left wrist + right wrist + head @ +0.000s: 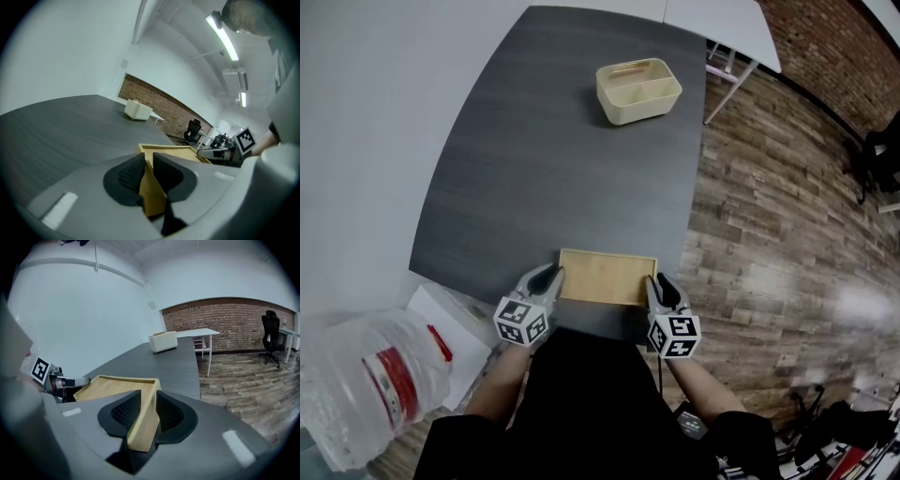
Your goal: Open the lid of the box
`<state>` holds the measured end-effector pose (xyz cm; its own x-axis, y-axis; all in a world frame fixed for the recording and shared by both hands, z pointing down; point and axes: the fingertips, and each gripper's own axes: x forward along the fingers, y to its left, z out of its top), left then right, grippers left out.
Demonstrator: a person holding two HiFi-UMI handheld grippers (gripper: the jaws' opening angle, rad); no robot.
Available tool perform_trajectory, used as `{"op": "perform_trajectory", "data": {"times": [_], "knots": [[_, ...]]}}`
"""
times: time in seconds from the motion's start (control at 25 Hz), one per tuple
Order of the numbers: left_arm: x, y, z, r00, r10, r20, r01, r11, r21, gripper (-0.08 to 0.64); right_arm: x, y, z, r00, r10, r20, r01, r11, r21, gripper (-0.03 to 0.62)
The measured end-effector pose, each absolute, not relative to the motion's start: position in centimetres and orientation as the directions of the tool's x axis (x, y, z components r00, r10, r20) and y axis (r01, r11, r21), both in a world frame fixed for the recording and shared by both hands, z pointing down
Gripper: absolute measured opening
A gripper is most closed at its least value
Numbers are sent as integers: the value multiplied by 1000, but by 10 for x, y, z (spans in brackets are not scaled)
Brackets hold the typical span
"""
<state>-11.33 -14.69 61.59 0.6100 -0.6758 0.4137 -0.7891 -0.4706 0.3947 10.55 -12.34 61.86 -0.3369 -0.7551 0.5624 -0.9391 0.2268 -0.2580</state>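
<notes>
From the head view, a wooden box (pixel 607 277) lies flat at the near edge of a dark table (pixel 534 169). The left gripper (pixel 551 275) is at the box's left near corner and the right gripper (pixel 656 281) at its right near corner. A cream caddy (pixel 637 91) stands well beyond the box.

In the left gripper view, the jaws pinch the box's corner rim, with both pads against the wood.

In the right gripper view, the box's rim stands between the jaws. They seem slightly spread, with one pad clear of the wood.
</notes>
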Motion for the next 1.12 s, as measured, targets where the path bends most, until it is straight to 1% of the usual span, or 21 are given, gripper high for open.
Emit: {"op": "perform_trajectory", "data": {"times": [0.28,0.44,0.64,0.84,1.12], "knots": [[-114,-146,616,618,-674,405,-783,-475,402,54,105,-122,620,-350,-745,567,-932,219,-288,75],[-117,-147,617,617,-681,394,-777,-447,443,52,104,-123,621,-359,-741,568,-929,223,-295,75],[-118,-148,617,606,-688,401,-785,-432,444,48,104,-123,621,-361,-733,577,-930,234,-284,74],[-120,-150,620,593,-695,406,-782,-376,498,48,104,-124,623,-369,-726,580,-928,246,-281,75],[-120,-152,621,581,-692,427,-793,-366,487,49,112,-125,624,-360,-726,586,-930,230,-287,77]]}}
